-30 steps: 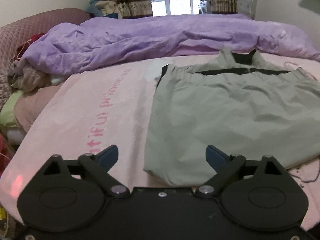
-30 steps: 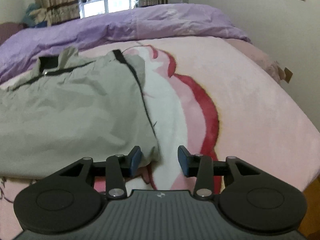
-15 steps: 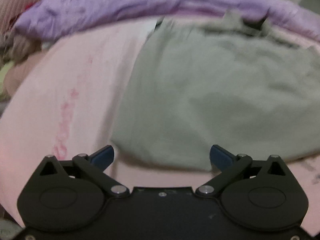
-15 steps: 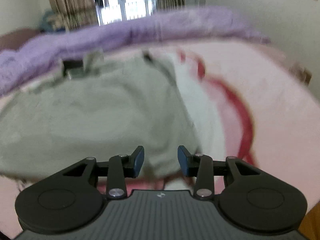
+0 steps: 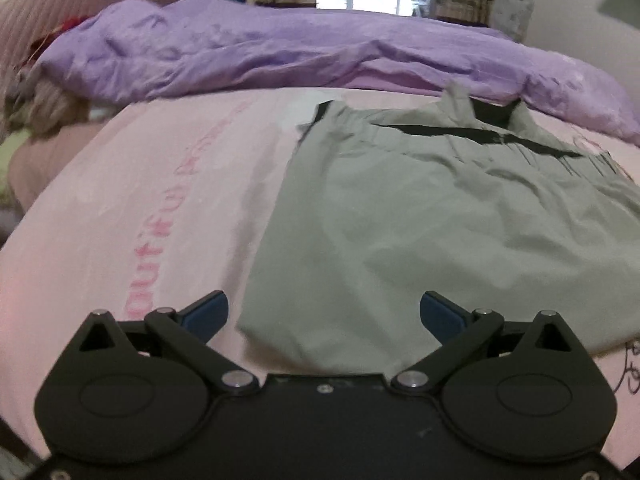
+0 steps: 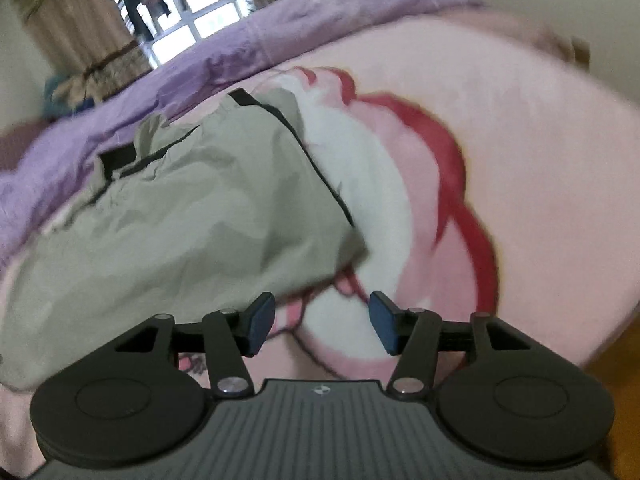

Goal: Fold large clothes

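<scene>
Grey-green garment point(image 5: 460, 216) lies flat on the pink bed sheet point(image 5: 132, 200), collar and black trim toward the purple duvet point(image 5: 280, 48) at the top of the frame, hem toward the cameras. Left claw point(image 5: 324, 312) is released, jaws spread wide; in its view the hem's lower-left corner sits in the gap between the blue pads point(image 5: 208, 312), but the pads aren't pressing cloth. Can't tell if the claw is at cloth height or above it. Right claw point(image 6: 322, 322) is opening, nothing between its jaws: in the right wrist view the garment point(image 6: 192, 232) fills centre-left, its lower-right corner ends just above and left of the gap, and only the red-and-white print on the bed sheet point(image 6: 540, 152) shows between the fingers point(image 6: 262, 320). Key relation: both claws sit at the hem edge, one per corner, the hem runs side to side between them and the garment's long axis runs away from both toward the collar. Left is better lined up with its corner; right sits off its corner, toward the bare sheet. My read: next step is pinching both hem corners and carrying them up-frame toward the collar. Right likely needs a shift left first. Risk: thin cloth, easy to grab the sheet with it or catch only one layer.
</scene>
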Demonstrator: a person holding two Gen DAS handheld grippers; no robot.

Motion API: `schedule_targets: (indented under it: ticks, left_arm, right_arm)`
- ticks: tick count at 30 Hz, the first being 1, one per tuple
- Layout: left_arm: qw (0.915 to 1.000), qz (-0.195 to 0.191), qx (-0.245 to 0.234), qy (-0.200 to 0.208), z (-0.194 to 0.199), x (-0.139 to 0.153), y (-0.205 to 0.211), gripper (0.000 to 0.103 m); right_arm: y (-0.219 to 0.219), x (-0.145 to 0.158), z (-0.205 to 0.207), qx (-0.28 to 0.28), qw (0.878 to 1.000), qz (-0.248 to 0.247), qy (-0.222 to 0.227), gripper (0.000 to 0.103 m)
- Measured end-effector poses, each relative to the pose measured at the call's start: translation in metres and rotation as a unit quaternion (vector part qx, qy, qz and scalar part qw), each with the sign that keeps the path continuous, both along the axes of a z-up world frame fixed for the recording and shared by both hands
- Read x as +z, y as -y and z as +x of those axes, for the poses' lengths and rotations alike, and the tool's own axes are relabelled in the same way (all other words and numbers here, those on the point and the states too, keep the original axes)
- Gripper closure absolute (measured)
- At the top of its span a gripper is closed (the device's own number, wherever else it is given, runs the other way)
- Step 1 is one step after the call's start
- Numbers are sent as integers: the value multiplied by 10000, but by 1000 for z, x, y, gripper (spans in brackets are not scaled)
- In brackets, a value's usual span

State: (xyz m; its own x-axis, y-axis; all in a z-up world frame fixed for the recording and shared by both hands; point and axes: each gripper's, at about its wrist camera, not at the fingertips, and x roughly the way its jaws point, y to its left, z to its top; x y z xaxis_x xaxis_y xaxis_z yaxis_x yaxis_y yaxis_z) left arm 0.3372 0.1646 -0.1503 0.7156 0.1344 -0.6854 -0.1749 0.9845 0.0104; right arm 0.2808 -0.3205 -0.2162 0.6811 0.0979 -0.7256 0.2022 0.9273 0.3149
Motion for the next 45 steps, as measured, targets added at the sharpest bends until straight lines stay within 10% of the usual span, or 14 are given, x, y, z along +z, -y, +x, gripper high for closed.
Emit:
schedule_targets:
  ticks: [14,19,30,41,45]
  left_arm:
    - [9979,217,16,-603,19,-41,1,0]
    - [9983,81,59,-567,18,-43,0,0]
    - [9984,-137,172,-520,15,-46,-5,0]
    - [9981,210,-36,-584,11,-42,1,0]
    - [9980,248,-45,-580,11,-42,1,0]
  right_arm:
    - [5,-18,48,-416,9864,1529,434,13]
    - [22,-15,55,165,9903,1366,185,48]
    - [51,-13,47,508,9779,1887,-738,56]
    - [91,-48,137,1503,9219,3459,-893,53]
    - [82,-46,151,1349,9307,3263,-957,65]
